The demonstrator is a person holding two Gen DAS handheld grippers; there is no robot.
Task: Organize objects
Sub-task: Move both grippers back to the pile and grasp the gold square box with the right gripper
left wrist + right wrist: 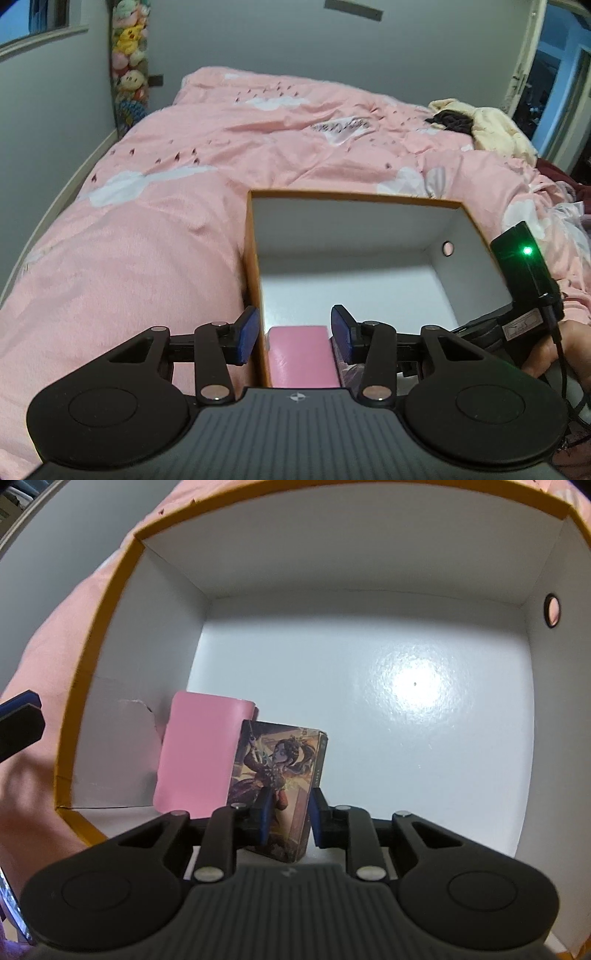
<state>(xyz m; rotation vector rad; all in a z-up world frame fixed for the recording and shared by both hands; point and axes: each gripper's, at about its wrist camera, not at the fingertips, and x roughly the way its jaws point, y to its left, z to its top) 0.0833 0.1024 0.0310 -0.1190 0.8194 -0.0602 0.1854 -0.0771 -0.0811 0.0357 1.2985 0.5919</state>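
An open box (pixel 454 236) with orange rim and white inside lies on the pink bed (pixel 147 229). A pink flat case (pixel 301 356) stands against the box's near-left wall; it also shows in the right wrist view (pixel 199 749). My left gripper (pixel 295 334) is open, its fingers straddling the box's left wall and the pink case. My right gripper (pixel 290 814) is inside the box (pixel 96 672), its pads against both sides of an illustrated card box (pixel 280 771) that stands upright next to the pink case.
The pink duvet covers the bed. A heap of cream and dark clothes (pixel 476 125) lies at the far right. Plush toys (pixel 129 62) hang in the far left corner. The box floor (pixel 369 709) to the right is bare white.
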